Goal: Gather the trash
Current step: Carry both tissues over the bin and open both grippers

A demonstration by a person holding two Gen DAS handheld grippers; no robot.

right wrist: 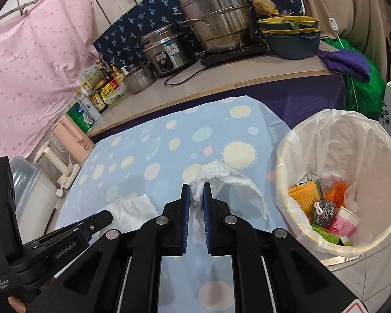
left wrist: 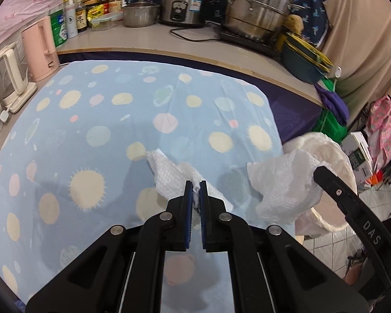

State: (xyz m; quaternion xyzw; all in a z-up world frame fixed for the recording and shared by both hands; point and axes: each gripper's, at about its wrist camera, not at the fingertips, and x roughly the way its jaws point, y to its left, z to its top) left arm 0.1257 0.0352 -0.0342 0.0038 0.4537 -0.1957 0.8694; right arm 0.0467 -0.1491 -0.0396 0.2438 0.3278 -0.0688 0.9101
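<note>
My left gripper (left wrist: 195,185) is shut on a crumpled white paper towel (left wrist: 166,174), held above the blue spotted tablecloth (left wrist: 91,130). In the right wrist view, my right gripper (right wrist: 196,188) is shut on a second white paper towel (right wrist: 229,180) that hangs toward the bin. The lined trash bin (right wrist: 338,140) stands on the floor off the table's right edge and holds an orange net, a steel scourer and a paper cup. The right gripper and its towel (left wrist: 286,182) show at the right of the left wrist view. The left gripper's towel (right wrist: 133,208) shows at the lower left of the right wrist view.
A counter (left wrist: 148,39) behind the table carries steel pots (left wrist: 258,7), a rice cooker (left wrist: 182,2), bottles and stacked bowls. A pink kettle (left wrist: 40,49) and a white kettle (left wrist: 11,78) stand at the left. Boxes and cloth lie on the tiled floor at the right.
</note>
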